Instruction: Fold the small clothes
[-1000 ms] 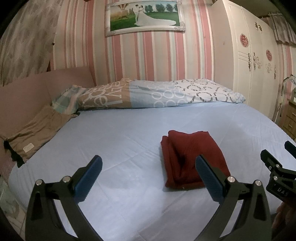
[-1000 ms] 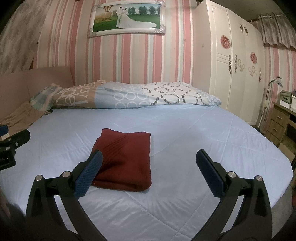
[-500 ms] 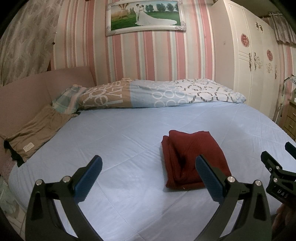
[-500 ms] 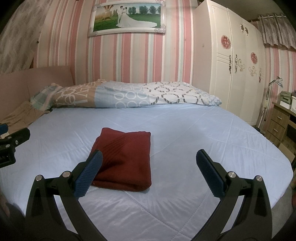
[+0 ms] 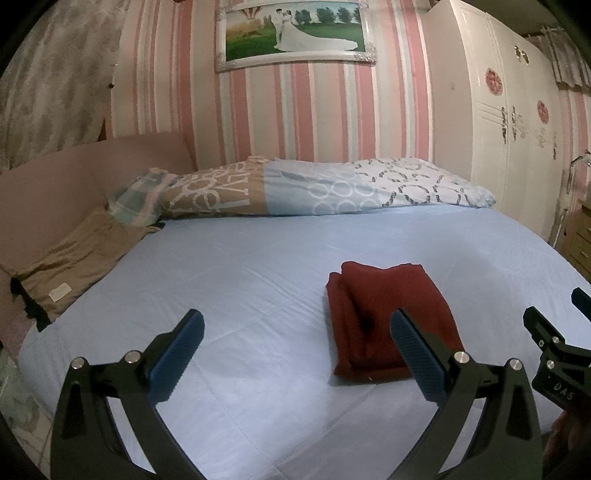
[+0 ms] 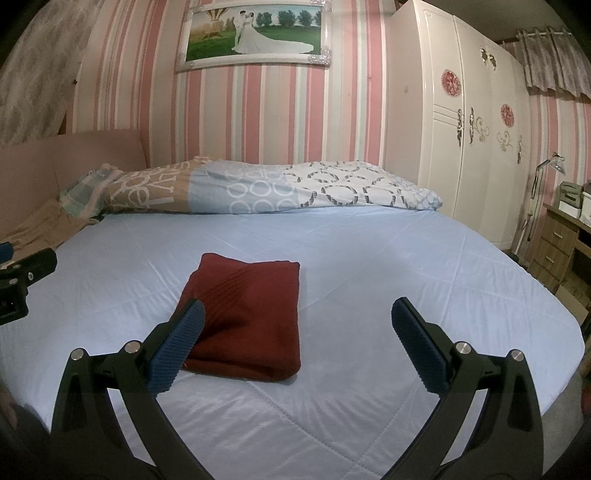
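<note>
A dark red cloth (image 5: 391,317) lies folded into a neat rectangle on the pale blue bed (image 5: 258,266), about midway between the bed's left and right edges and closer to its near edge than to the far one. Its layered folds show along the left side in the left wrist view, and the rounded fold faces the near edge in the right wrist view, where the cloth (image 6: 247,317) sits flat with nothing on it. The left gripper (image 5: 295,350) hangs above the near part of the bed with its jaws spread wide and nothing between them; its right finger overlaps the cloth in the picture, but whether it touches cannot be told. The right gripper (image 6: 295,343) is likewise spread wide and empty, its left finger in front of the cloth's near left corner. Each gripper shows at the side of the other's view: the right one (image 5: 554,332) at the right edge, the left one (image 6: 22,273) at the left edge, both apart from the cloth. Along the far edge of the bed lies a long patterned quilt (image 5: 325,188), rolled up against the striped wall (image 5: 314,118). A tan garment (image 5: 74,266) lies at the bed's far left corner, beside the pink headboard (image 5: 55,192). A framed picture (image 6: 255,33) hangs on the wall, and a white wardrobe (image 6: 461,122) stands past the right edge.
</note>
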Motion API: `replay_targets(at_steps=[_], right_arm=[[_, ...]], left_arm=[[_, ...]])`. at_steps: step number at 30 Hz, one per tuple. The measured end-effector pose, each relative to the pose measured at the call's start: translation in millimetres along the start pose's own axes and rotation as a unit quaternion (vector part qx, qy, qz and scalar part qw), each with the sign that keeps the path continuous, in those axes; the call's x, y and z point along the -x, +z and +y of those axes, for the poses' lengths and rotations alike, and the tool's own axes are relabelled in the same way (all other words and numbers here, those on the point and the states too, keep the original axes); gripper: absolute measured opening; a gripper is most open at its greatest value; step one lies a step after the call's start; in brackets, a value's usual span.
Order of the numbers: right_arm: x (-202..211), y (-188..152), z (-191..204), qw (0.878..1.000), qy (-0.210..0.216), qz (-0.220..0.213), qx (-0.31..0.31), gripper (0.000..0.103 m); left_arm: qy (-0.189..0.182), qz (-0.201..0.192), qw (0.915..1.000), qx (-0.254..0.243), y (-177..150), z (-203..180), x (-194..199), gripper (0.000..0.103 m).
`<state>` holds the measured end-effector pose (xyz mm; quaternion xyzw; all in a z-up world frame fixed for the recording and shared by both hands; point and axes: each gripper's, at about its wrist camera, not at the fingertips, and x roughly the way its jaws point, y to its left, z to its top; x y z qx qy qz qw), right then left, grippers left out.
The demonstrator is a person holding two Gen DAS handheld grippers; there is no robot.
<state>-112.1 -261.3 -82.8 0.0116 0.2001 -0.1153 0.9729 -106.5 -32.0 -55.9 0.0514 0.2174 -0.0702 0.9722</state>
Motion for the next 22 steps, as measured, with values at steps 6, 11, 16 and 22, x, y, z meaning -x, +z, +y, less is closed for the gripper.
replay_targets(at_steps=[6, 11, 16, 22], right_arm=[[-0.5, -0.2, 0.6, 1.000, -0.001, -0.001, 0.000, 0.100], [-1.7, -0.3, -0.2, 1.000, 0.000, -0.002, 0.000, 0.100], [-2.5, -0.6, -0.5, 1.000, 0.000, -0.001, 0.001, 0.100], [-2.8, -0.5, 1.1, 1.000, 0.000, 0.000, 0.001, 0.100]], left_arm=[[0.002, 0.000, 1.0000, 0.001, 0.7, -0.5, -0.2, 0.101], [-0.001, 0.001, 1.0000, 0.000, 0.4, -0.6, 0.1, 0.101], [-0.006, 0.004, 0.9999, -0.008, 1.2, -8.2, 1.8, 0.101], [-0.004, 0.005, 0.9999, -0.012, 0.6, -10.0, 3.3, 0.101]])
